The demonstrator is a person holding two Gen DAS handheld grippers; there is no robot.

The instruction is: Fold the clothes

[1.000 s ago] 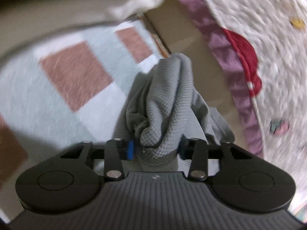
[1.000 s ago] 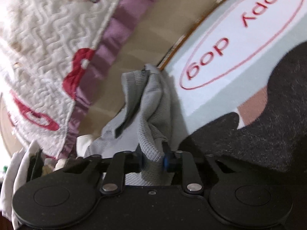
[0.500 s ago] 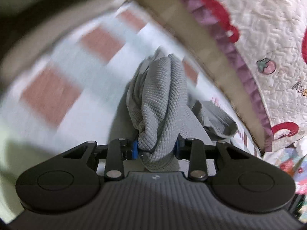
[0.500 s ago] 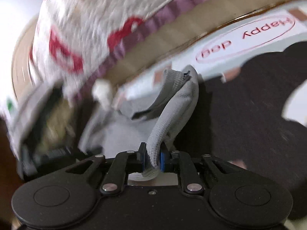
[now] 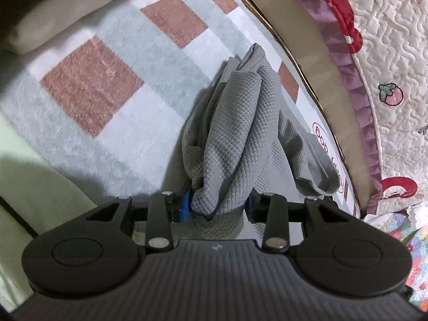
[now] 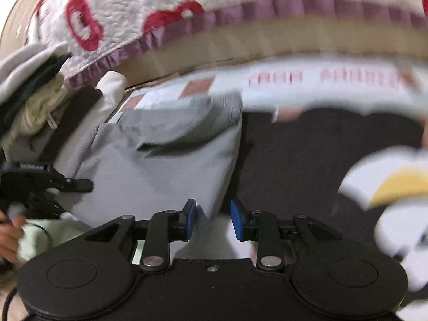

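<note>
Here the rug [image 5: 88,85] is the working surface: a flat, checked pile mat, bounded on one side by the bed base [image 5: 315,61] with its quilt [image 5: 388,40] overhanging. That hard edge runs just beside the garment, so any spreading should go toward the rug's open squares, away from the bed. In the right wrist view a heap of other clothes [image 6: 34,99] sits at the far left, near the garment; the dark patch of rug to the right looks free.

The garment [image 5: 235,123], a grey waffle-knit piece, lies on the rug. It appears light, soft and limp, with no stiffness to hold a crease; it will sag and bunch wherever it is unsupported. The knit texture should give the pads good friction, so slip is unlikely. Judged best hold: a hem or corner, single layer, not a bunched wad.

The left gripper [image 5: 218,206] has a thick gathered bunch of the garment between its jaws; the jaws are opening, yet the cloth fills the gap and the pads press on it.

The right gripper [image 6: 212,219] is opening; its blue pads [image 6: 190,219] stand apart, and a corner of the garment [image 6: 165,157] lies just ahead between them, untouched by either pad. This view is motion-blurred, so fine contact is uncertain.
</note>
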